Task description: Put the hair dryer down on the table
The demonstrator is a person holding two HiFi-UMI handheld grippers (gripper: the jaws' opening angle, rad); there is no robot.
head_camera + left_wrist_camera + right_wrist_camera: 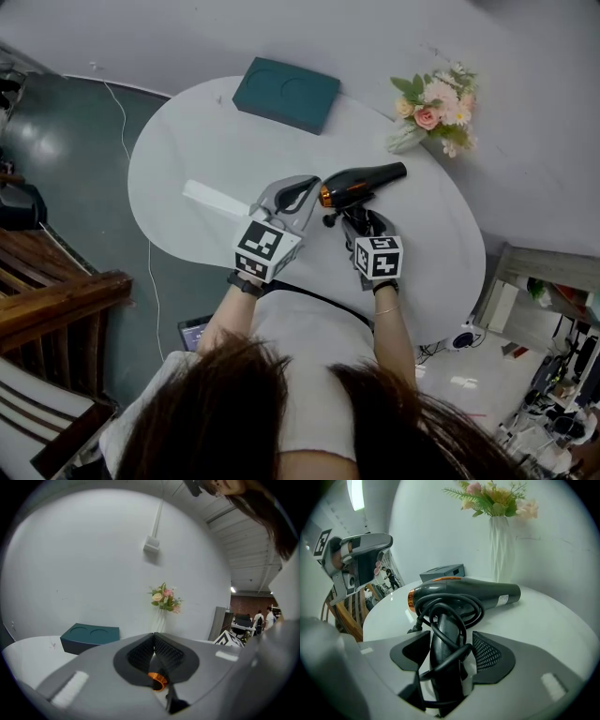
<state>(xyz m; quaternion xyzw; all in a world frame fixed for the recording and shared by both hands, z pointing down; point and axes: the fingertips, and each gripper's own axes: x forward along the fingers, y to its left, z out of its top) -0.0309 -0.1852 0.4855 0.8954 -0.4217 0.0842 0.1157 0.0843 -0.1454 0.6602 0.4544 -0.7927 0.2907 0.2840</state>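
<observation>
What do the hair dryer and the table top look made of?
Hair dryer: likely hard plastic, a dark semi-gloss shell with soft highlights and a copper-coloured ring at one end. Table: smooth white top, faintly reflective; laminate or paint, unclear.

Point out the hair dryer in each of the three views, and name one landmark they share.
Head view: hair dryer on the table, right of centre, just ahead of the right gripper.
Left gripper view: only the hair dryer's orange ring, low centre, past the shut jaws.
Right gripper view: hair dryer at centre, handle between the open jaws.
Shared landmark: the flower bouquet.
</observation>
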